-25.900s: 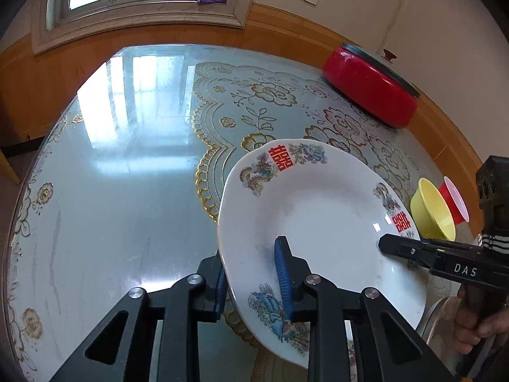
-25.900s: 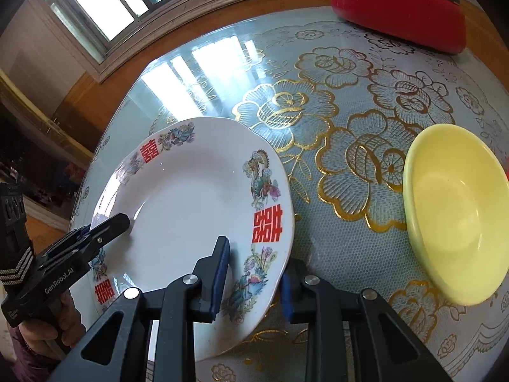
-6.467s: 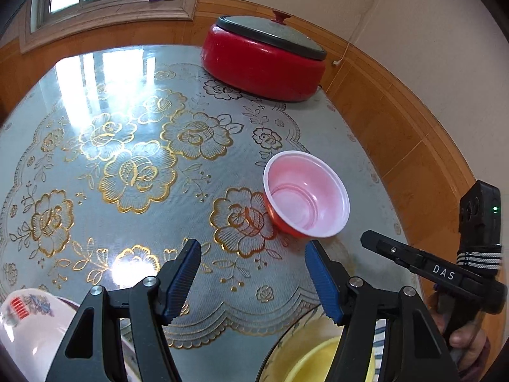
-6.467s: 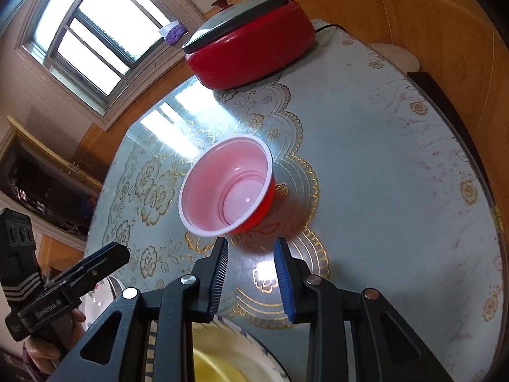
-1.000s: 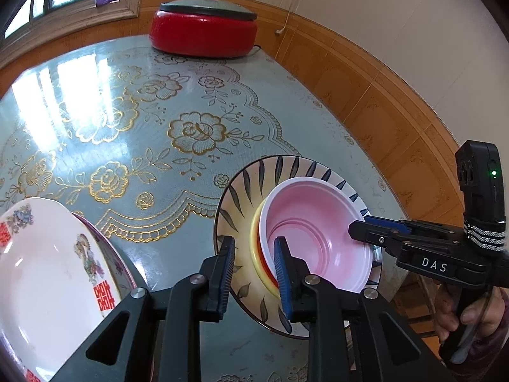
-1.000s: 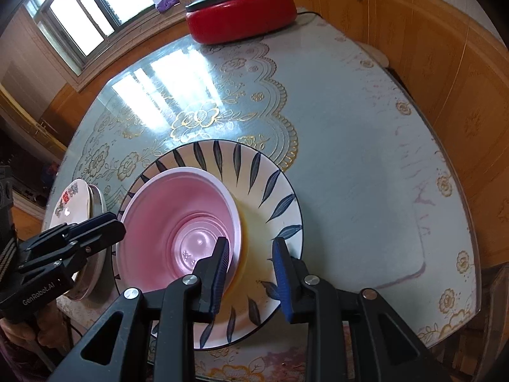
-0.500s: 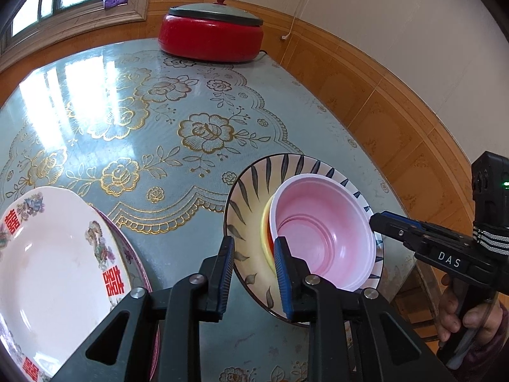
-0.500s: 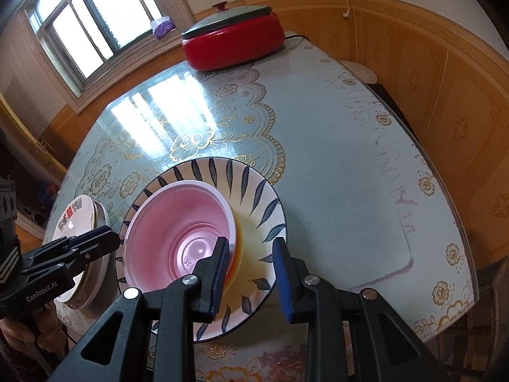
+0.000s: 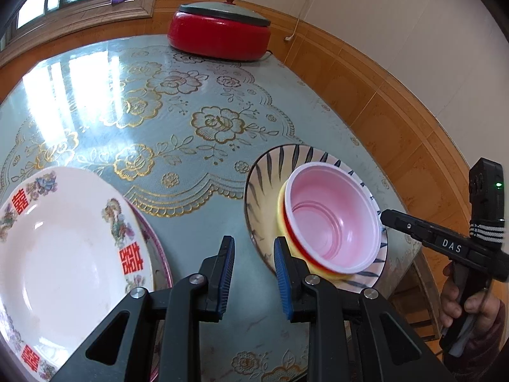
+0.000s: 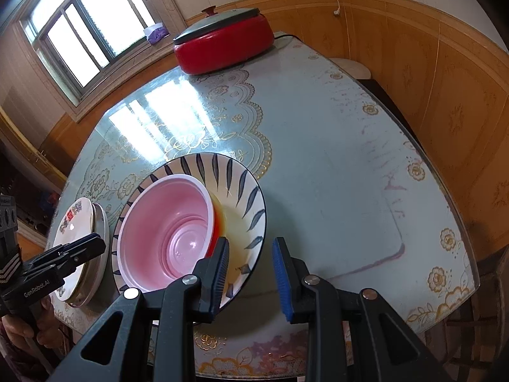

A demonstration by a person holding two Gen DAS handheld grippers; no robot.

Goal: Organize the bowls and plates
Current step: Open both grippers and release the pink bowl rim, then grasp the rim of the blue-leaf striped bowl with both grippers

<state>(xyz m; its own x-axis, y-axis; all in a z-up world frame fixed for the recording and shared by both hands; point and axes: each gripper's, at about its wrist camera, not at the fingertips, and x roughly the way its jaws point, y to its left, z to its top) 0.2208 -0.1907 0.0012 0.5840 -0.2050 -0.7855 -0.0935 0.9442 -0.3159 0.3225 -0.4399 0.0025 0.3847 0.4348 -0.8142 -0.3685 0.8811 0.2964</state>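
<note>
A pink bowl (image 9: 331, 216) (image 10: 165, 232) sits nested in a yellow bowl (image 9: 281, 203) on a black-striped plate (image 9: 267, 172) (image 10: 222, 172) near the table's front right edge. To its left a white plate with red characters (image 9: 63, 245) (image 10: 71, 219) lies on a purple-rimmed plate (image 9: 159, 254). My left gripper (image 9: 254, 273) (image 10: 95, 243) hovers over bare table between the two stacks, its jaws narrowly apart and empty. My right gripper (image 10: 251, 270) (image 9: 389, 216) hangs above the striped plate's near rim, jaws also narrowly apart, gripping nothing.
A red lidded pot (image 9: 219, 36) (image 10: 222, 44) stands at the far side of the glass-topped table (image 9: 159, 111). Wood-panelled wall runs along the right. The table's edge (image 10: 445, 222) curves close by. A hand (image 9: 458, 299) holds the right gripper's handle.
Both grippers have drawn back from the bowl stack, which now sits farther off. The white plate has come further into the left wrist view. The jaws kept their width.
</note>
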